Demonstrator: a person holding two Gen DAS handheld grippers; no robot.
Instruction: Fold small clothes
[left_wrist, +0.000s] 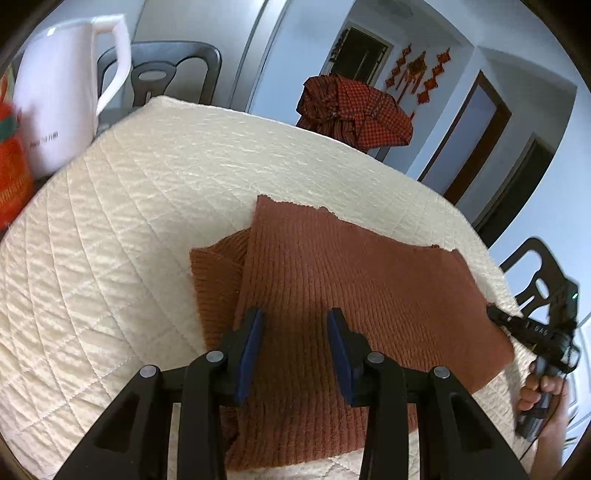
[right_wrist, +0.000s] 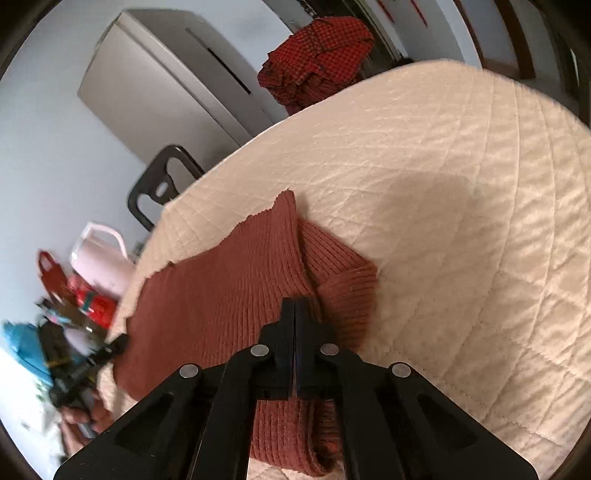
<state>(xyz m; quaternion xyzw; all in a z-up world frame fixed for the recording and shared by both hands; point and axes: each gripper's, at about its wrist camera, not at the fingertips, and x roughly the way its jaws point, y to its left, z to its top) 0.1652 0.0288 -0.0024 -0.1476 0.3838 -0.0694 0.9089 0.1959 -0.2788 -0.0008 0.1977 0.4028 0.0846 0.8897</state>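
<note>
A rust-brown ribbed knit garment (left_wrist: 351, 295) lies folded on a cream quilted table cover (left_wrist: 129, 221). A sleeve (left_wrist: 218, 269) sticks out from under its left side. My left gripper (left_wrist: 295, 332) is open just above the garment's near part, with nothing between its blue pads. In the right wrist view the garment (right_wrist: 221, 295) lies the same way, its sleeve (right_wrist: 343, 280) on the right. My right gripper (right_wrist: 294, 306) has its jaws together over the garment's fold; I cannot tell whether cloth is pinched. The other hand-held gripper shows in the left view's right edge (left_wrist: 532, 328).
A white kettle (left_wrist: 62, 96) and orange-red items (left_wrist: 11, 166) stand at the table's left. A red checked cloth (left_wrist: 351, 107) hangs on a chair beyond the far edge. Dark chairs (left_wrist: 173, 70) and a grey fridge (right_wrist: 166, 81) stand around the table cover (right_wrist: 443, 184).
</note>
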